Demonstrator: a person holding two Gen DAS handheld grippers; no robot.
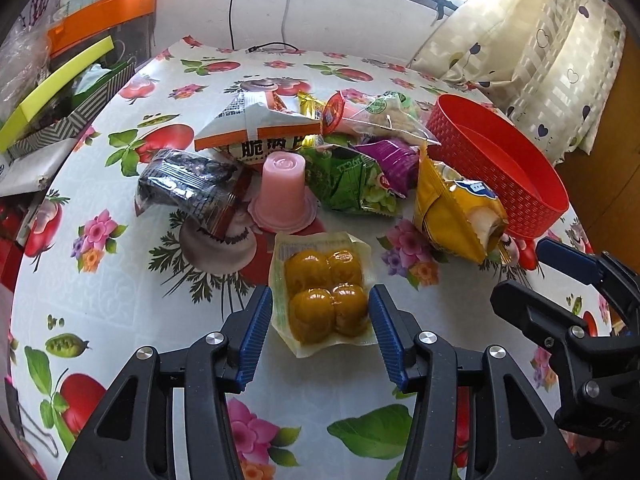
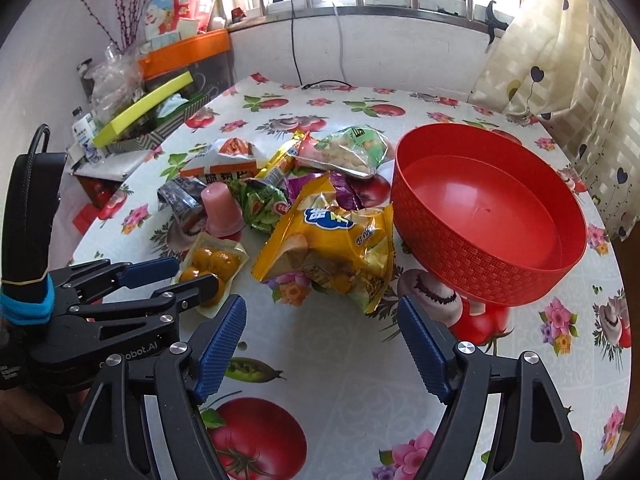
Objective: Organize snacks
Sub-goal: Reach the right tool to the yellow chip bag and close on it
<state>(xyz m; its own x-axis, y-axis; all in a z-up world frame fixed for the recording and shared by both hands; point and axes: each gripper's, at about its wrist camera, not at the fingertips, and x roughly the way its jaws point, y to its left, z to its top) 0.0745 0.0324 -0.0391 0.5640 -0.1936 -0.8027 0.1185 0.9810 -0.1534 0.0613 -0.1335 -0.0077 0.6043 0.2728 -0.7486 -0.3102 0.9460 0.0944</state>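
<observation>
Snacks heaped beside red basket

The left gripper tilts steeply downward, its blue pads apart on either side of a packet, not pressing it. The right gripper — jaws wider, nothing between them — slants down beside it.

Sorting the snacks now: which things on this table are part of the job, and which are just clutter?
Job:
- red basket, empty
- snack pile: egg-yolk pack, pink jelly cup, yellow bag, green bag

Clutter:
- striped box at the table edge
- orange tray
- cables
</observation>
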